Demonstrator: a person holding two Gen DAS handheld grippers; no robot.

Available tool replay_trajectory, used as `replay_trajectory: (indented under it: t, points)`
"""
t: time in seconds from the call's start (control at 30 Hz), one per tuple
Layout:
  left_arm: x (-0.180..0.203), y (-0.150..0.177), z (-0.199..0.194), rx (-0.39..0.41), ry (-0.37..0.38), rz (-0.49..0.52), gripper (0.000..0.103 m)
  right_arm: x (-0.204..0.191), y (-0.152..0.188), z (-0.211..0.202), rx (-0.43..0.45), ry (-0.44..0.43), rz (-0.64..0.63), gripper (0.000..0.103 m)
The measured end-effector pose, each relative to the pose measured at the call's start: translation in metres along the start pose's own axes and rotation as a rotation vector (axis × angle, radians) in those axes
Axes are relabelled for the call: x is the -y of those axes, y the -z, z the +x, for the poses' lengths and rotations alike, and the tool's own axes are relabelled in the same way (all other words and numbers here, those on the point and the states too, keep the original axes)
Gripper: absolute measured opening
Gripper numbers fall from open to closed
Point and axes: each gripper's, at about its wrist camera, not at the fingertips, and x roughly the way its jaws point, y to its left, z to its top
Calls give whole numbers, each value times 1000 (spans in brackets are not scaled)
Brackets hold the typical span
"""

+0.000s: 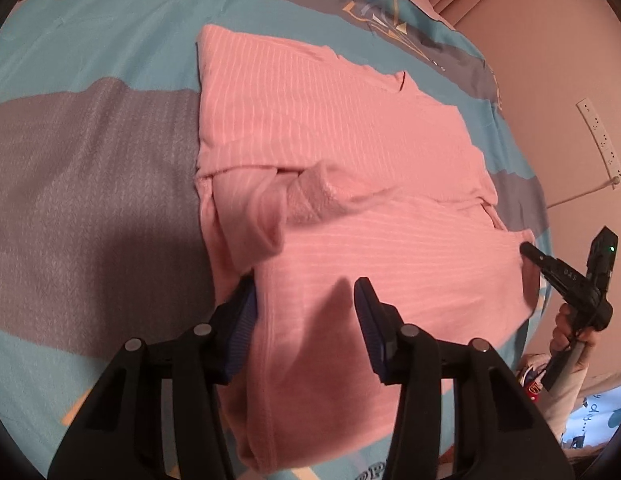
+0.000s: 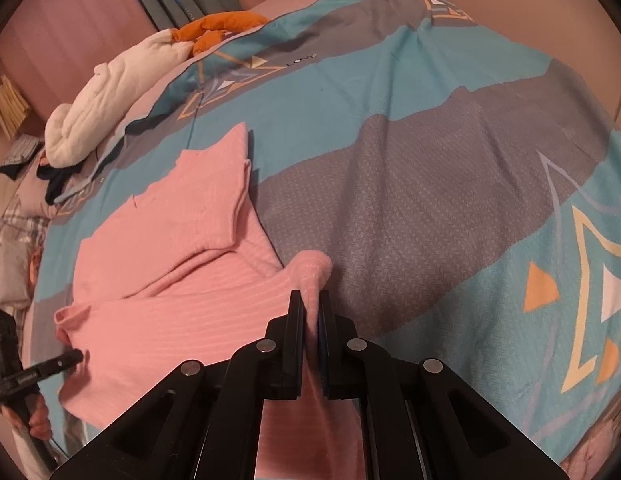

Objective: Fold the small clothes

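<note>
A pink ribbed garment (image 1: 330, 128) lies partly folded on the bed cover (image 1: 90, 184), one sleeve laid across its middle. My left gripper (image 1: 306, 284) is open and straddles the garment's near edge. Its blue pads (image 1: 242, 316) stand apart with fabric lying between them, unpinched. In the right wrist view my right gripper (image 2: 310, 296) is shut on a raised fold of the pink garment (image 2: 170, 240) at its right edge. From the left wrist view the right gripper (image 1: 528, 250) shows at the garment's right corner. The left gripper (image 2: 72, 358) appears at the garment's left corner.
The blue and grey bed cover (image 2: 430, 168) stretches wide to the right of the garment. A white padded cloth (image 2: 110, 100) and an orange item (image 2: 218, 26) lie at the bed's far corner. A white power strip (image 1: 600, 140) hangs on the pink wall. A hand (image 1: 566, 328) holds the right gripper's handle.
</note>
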Motion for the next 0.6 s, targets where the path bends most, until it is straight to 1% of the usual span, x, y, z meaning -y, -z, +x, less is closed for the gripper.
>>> replay_trajectory:
  t: [0.03, 0.13, 0.17, 0.2, 0.27, 0.3, 0.33, 0.37, 0.47, 0.6]
  points:
    - [2, -3, 2, -2, 0, -11, 48, 0, 0, 0, 1, -1, 1, 7]
    - [5, -10, 5, 11, 4, -2, 48, 1, 1, 1, -2, -4, 6, 7]
    - [5, -11, 7, 14, 10, -3, 45, 1, 2, 1, -2, -5, 8, 7]
    - [6, -13, 9, 19, 18, -9, 41, 1, 2, 2, -2, -6, 9, 7]
    - [5, -15, 12, 29, 19, -26, 20, 1, 3, 1, 2, -11, 11, 7]
    - [6, -15, 12, 37, 12, -35, 17, 1, 3, -1, 6, -15, 10, 7]
    - [5, -15, 10, 49, 16, -45, 11, 1, 4, -2, 10, -18, 6, 7]
    - [5, -15, 7, 63, 19, -60, 8, -1, 4, -5, 17, -22, 0, 7]
    - [8, -11, -9, 125, 13, -94, 5, -2, 3, -14, 33, -44, -9, 7]
    - [22, -1, -46, 223, 62, -89, 5, -5, 2, -33, 71, -98, -1, 7]
